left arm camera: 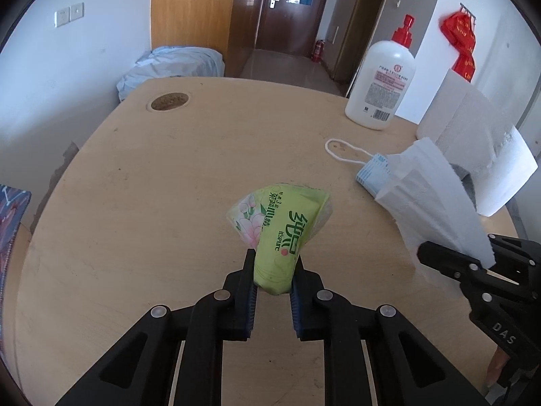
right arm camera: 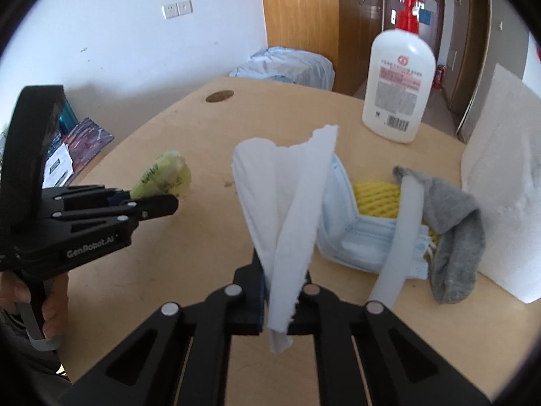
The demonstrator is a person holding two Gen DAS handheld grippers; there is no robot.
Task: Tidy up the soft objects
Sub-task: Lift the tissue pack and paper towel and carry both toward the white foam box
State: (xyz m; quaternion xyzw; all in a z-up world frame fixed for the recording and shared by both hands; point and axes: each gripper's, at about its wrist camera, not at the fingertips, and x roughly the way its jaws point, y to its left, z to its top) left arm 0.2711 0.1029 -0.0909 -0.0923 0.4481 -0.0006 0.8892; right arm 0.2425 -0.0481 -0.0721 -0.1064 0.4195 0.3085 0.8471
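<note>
Left claw (left arm camera: 274,264) pinches the green tissue pack (left arm camera: 282,225), long axis pointing away; right claw (right arm camera: 283,275) clamps a white tissue sheet (right arm camera: 290,203) hiding the mask (right arm camera: 355,233).

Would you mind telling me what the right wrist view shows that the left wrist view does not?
Only the right wrist view shows the yellow foam net and the white foam tube. Only the left wrist view shows the green tissue pack's printed front and the red bag. Both show the lotion bottle, face mask, white tissue and table.
</note>
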